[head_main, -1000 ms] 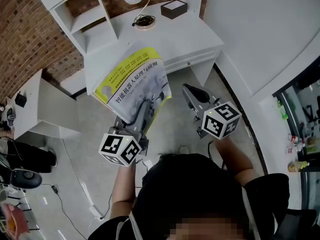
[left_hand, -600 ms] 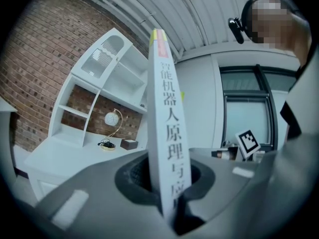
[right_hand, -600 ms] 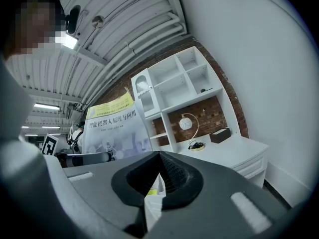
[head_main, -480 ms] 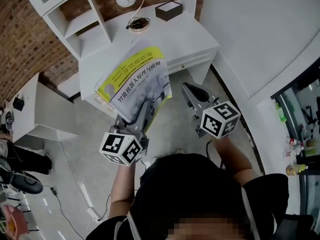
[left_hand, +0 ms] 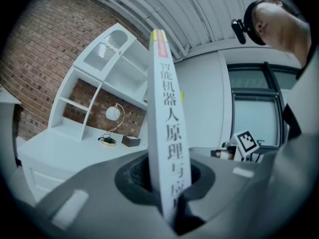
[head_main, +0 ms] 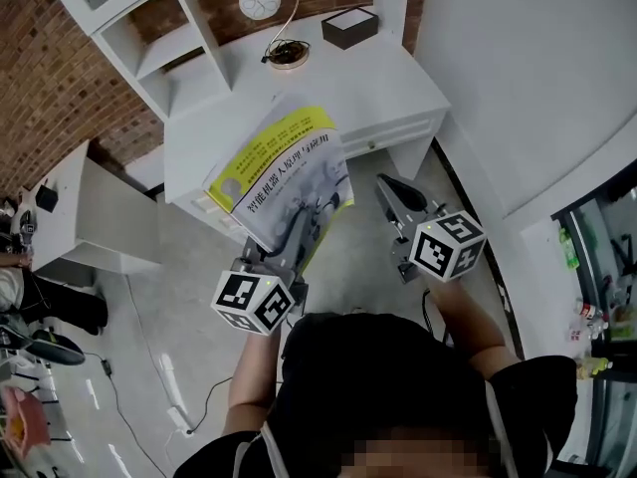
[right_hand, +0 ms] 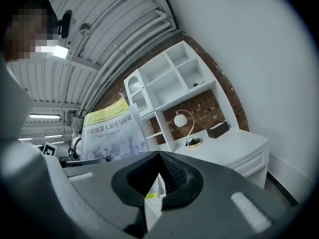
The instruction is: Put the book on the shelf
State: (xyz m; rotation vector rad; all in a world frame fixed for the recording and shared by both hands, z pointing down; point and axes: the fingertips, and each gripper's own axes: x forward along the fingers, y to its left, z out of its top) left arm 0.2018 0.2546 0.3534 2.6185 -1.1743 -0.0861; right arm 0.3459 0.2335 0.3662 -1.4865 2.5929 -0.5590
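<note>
My left tool (head_main: 297,235) grips the book (head_main: 284,172) by its lower edge, jaws part-open around it. My right tool (head_main: 400,195), beside it, is closed on nothing. Ahead of both, the shelf (head_main: 149,43) stands by the worktop (head_main: 328,88), where a dark box (head_main: 349,27) hides its contents. Only the left tool's view shows the spine upright between the jaws, while the right's shows the cover.

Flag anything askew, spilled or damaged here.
Nothing stands out. The left gripper clamps the book by its bottom edge, with no visible damage; the right gripper is shut and empty. The lamp and dark box sit tidily on the white desk.
</note>
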